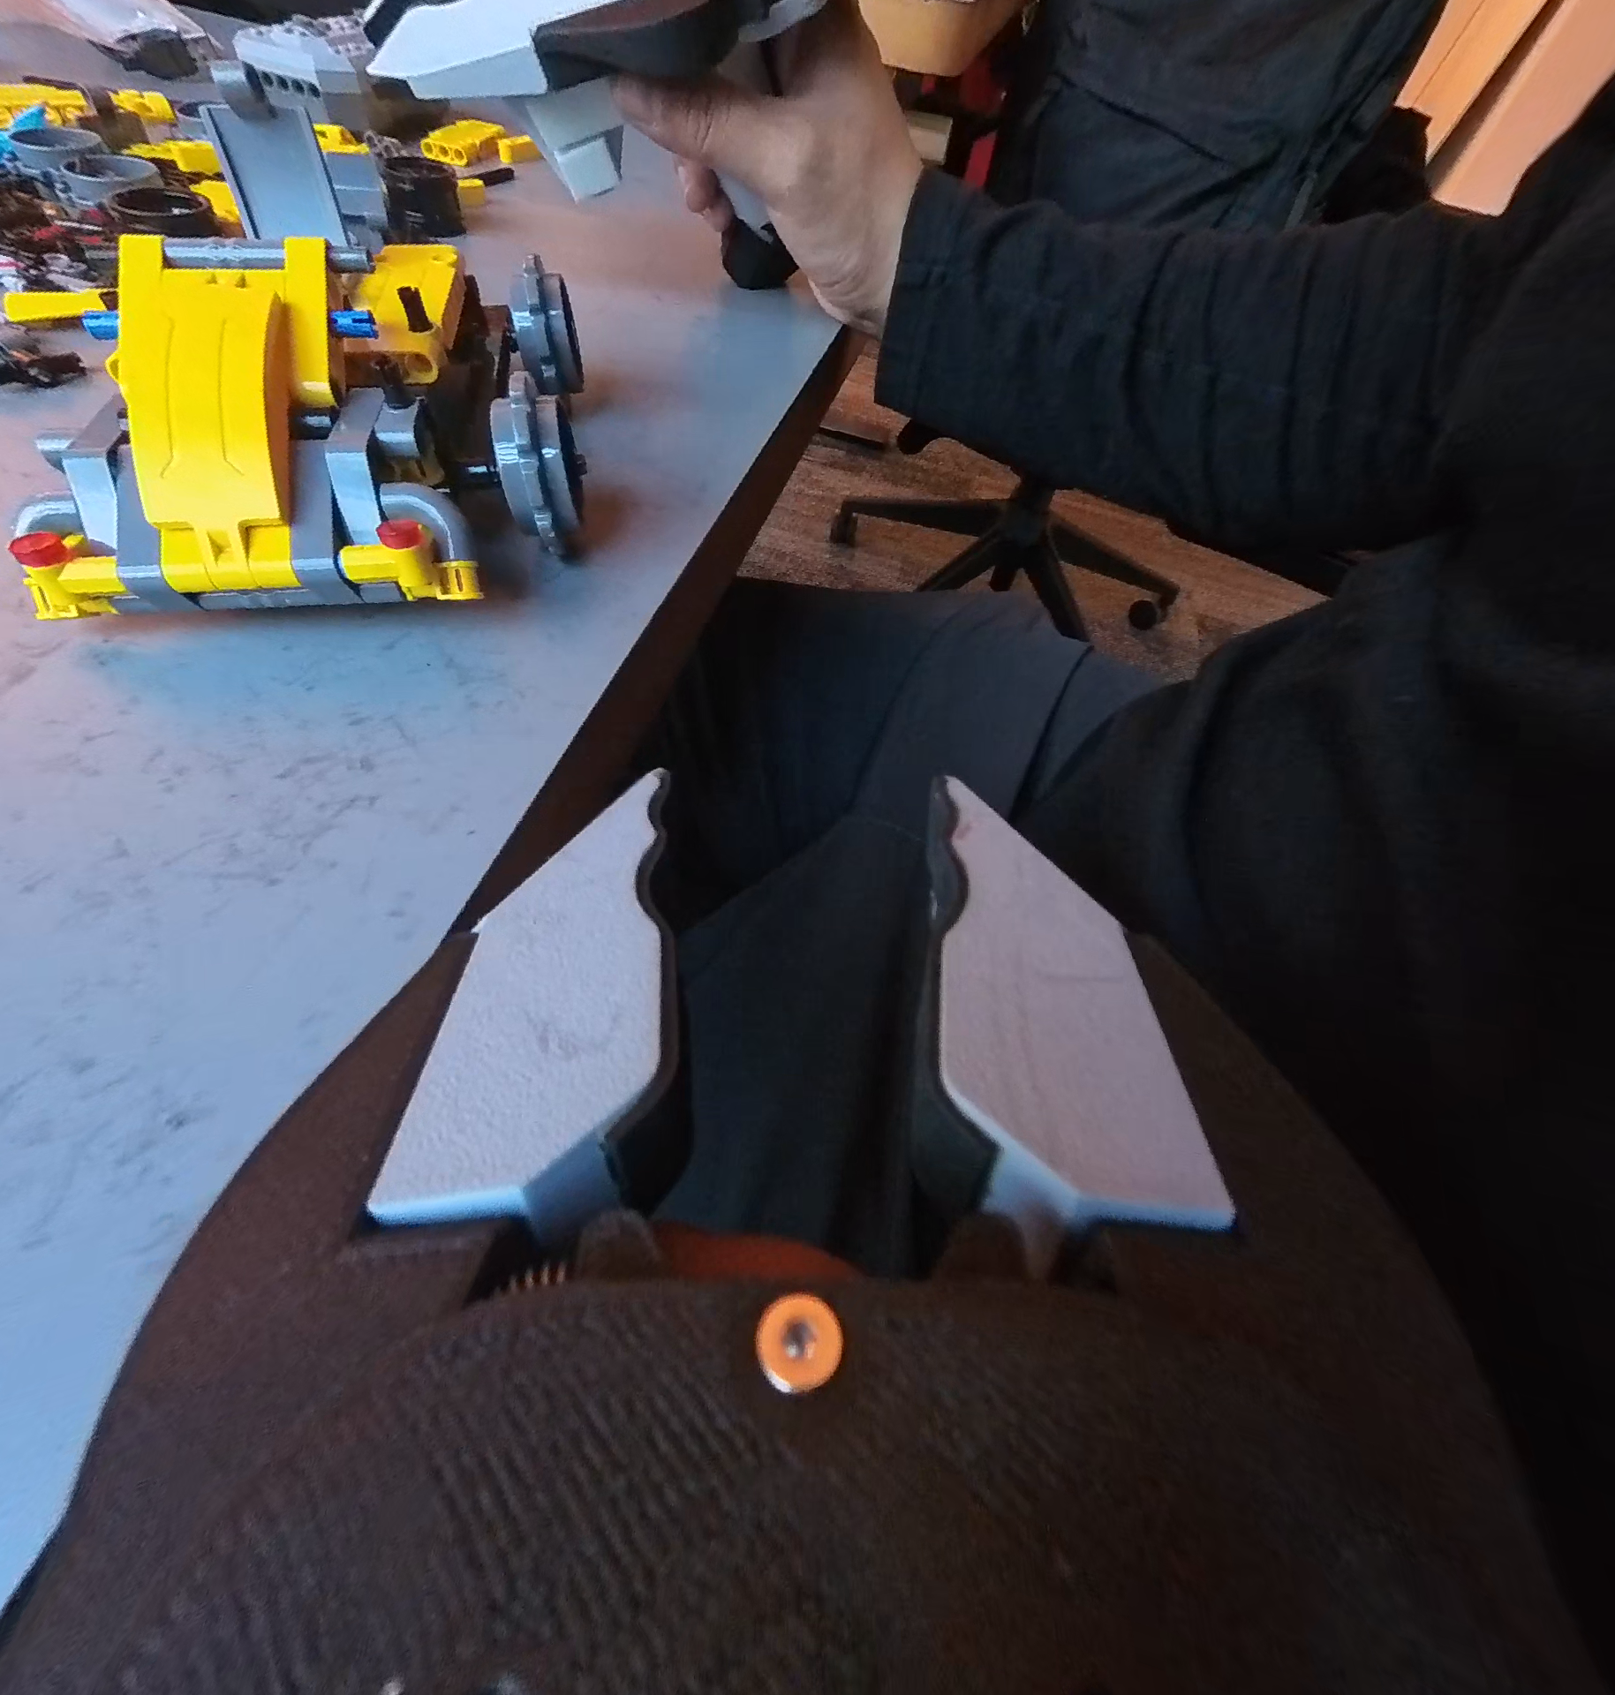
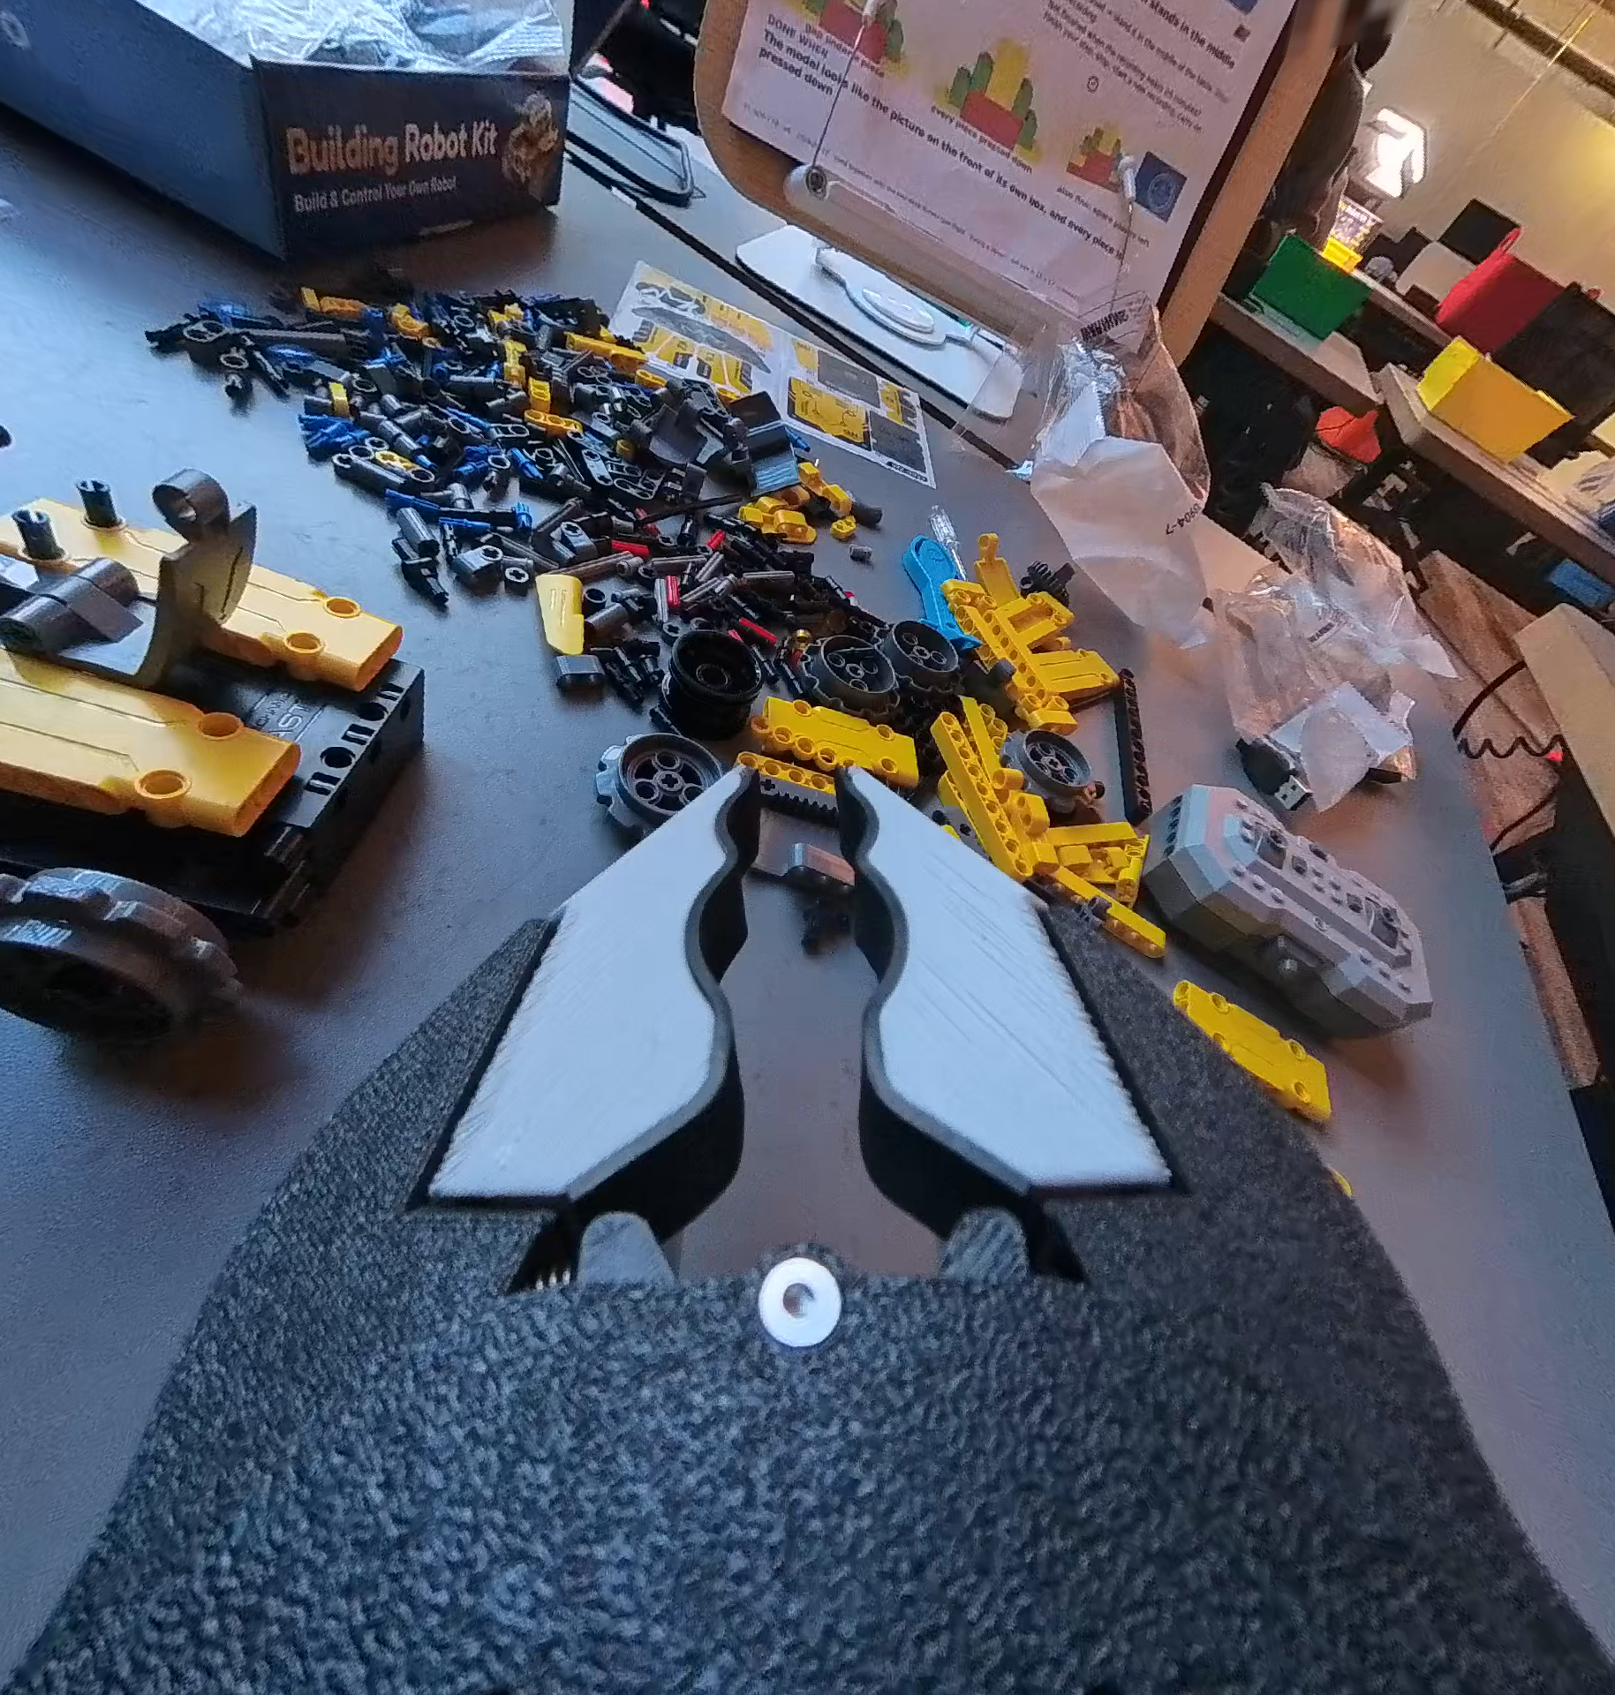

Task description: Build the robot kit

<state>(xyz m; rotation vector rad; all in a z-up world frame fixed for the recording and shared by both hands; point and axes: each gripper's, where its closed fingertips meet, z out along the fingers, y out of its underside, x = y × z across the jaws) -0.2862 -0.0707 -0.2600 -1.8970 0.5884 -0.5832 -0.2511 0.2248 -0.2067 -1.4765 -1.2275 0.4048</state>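
Note:
My left gripper [image 1: 803,789] is open and empty. It hangs past the table's edge [image 1: 693,596], over a person's dark-clothed lap. A partly built yellow and grey brick vehicle [image 1: 262,413] stands on the table to its upper left. A hand [image 1: 785,156] holds my right gripper [image 1: 546,101] above the table's far end. In the right wrist view, my right gripper [image 2: 796,780] is narrowly open and holds nothing. It hovers low over a pile of yellow beams [image 2: 996,734] and dark wheels [image 2: 666,780]. A small grey piece [image 2: 808,862] lies between its fingers. The vehicle [image 2: 143,715] sits to its left.
A wide scatter of small black, blue and yellow parts [image 2: 556,477] covers the table's middle. A grey battery box [image 2: 1290,908] lies to the right. Crumpled plastic bags [image 2: 1124,477], a sticker sheet [image 2: 785,376], a dark kit box [image 2: 400,156] and a sheet on a stand [image 2: 968,110] are behind. Left tips to right tips: about 30 centimeters.

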